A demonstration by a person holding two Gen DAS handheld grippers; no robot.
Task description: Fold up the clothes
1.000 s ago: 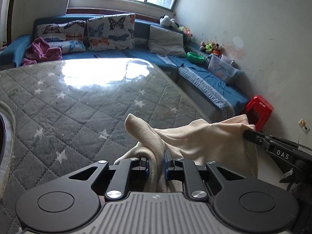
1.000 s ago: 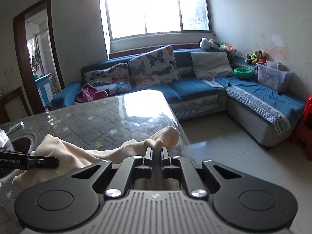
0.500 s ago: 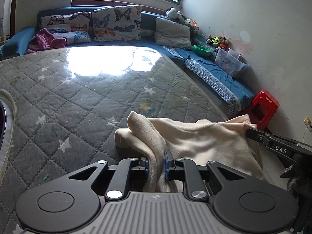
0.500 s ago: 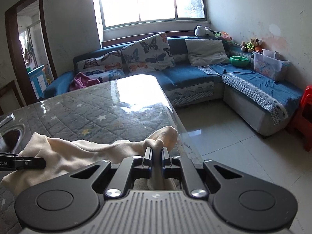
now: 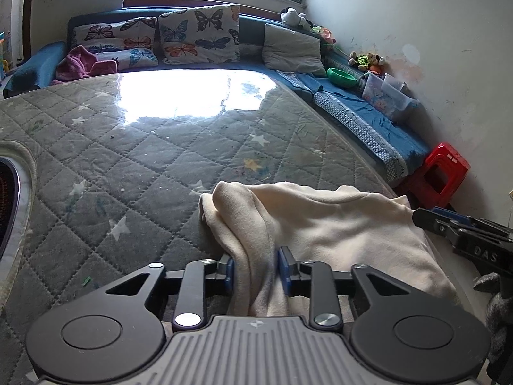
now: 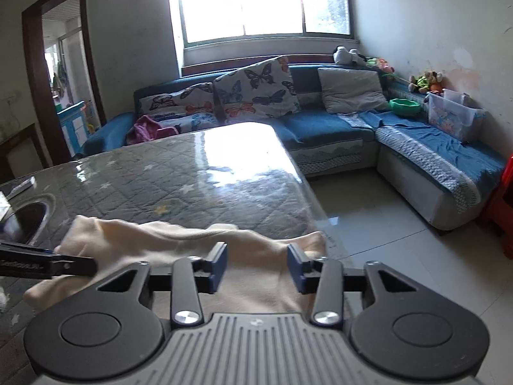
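Note:
A cream fleece garment (image 5: 336, 224) lies bunched on the near right corner of the quilt-covered table (image 5: 128, 160). My left gripper (image 5: 255, 271) has a thick fold of it between its blue pads; the jaws are opening and the fold sits loosely in the gap. In the right wrist view the same garment (image 6: 160, 240) spreads over the table corner (image 6: 224, 192). My right gripper (image 6: 256, 263) is opening wide, its pads apart above the cloth and off it. Each gripper's fingers show in the other's view: the right (image 5: 465, 237) and the left (image 6: 48, 263).
A round dark recess (image 5: 9, 192) is set in the table's left edge. A blue corner sofa (image 6: 320, 128) with butterfly cushions (image 5: 198, 35) runs along the far and right walls. A red stool (image 5: 442, 173) stands by the wall. Tiled floor (image 6: 384, 224) lies right of the table.
Both grippers have opened: the right from shut on the cloth's corner to wide apart, the left only a little. The garment has sunk onto the table.

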